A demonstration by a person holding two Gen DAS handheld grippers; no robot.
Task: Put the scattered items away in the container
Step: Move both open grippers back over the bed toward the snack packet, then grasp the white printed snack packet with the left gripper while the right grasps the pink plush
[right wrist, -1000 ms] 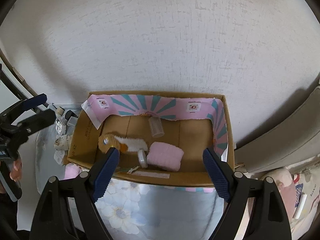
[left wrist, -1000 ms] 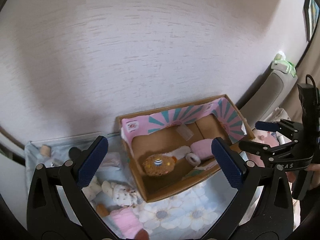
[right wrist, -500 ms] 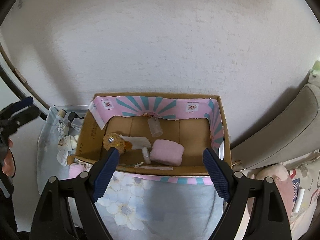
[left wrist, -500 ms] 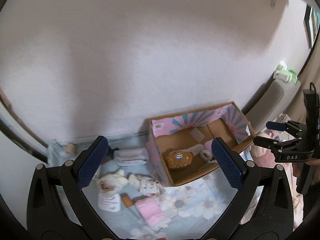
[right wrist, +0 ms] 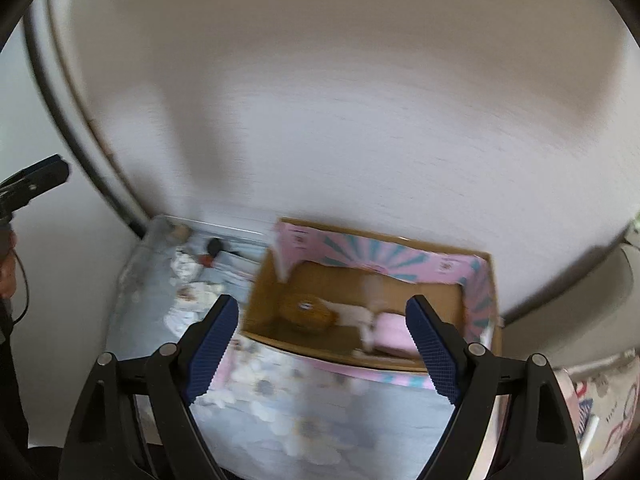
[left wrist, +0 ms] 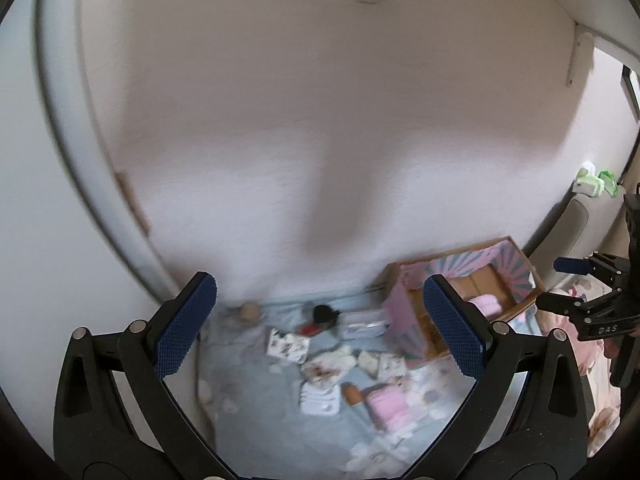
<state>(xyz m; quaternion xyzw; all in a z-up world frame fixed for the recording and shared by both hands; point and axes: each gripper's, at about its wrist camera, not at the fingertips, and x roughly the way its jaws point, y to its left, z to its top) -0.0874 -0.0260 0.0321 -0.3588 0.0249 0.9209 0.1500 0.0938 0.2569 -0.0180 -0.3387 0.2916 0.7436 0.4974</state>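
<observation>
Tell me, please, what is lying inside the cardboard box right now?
Inside the cardboard box lie a brown plush toy, a folded pink cloth and something white between them, too blurred to name. The near wall and a right tool finger cover part of the floor.

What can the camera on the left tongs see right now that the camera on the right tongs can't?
Only the left view shows the pink folded cloth lying loose on the floral sheet, with a green-and-white pack far right. Only the right view shows the brown round toy inside the cardboard box. Both show the box, the pink roll in it, scattered white pieces beside it, and empty open tongs.
</observation>
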